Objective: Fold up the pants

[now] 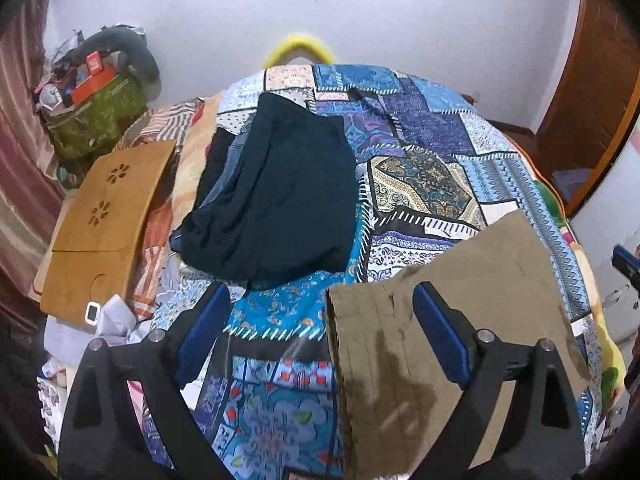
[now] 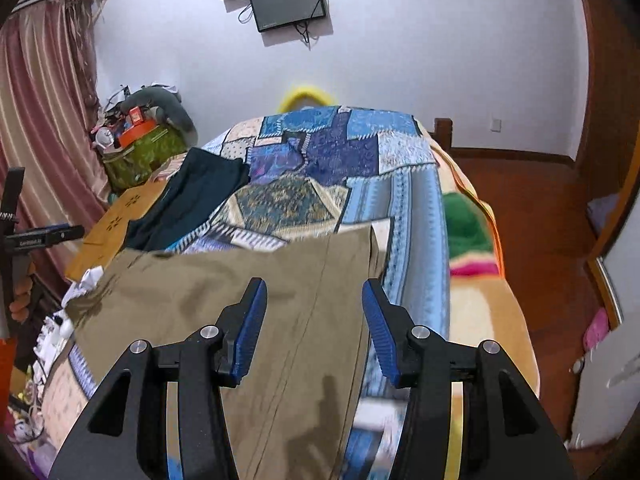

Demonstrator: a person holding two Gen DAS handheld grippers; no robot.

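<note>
Khaki pants (image 2: 224, 320) lie flat near the bed's (image 2: 404, 216) near edge, beneath both tools. Left tool (image 1: 320, 328) gapes wide, right tool (image 2: 314, 328) stands partly open; neither grips. Dark clothes (image 1: 276, 192) lie toward the far left corner.

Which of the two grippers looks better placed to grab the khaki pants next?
The right gripper, probably: its open jaws hang directly over the khaki pants. The left gripper, also open, straddles only their edge, mostly over the patchwork bedspread.
</note>
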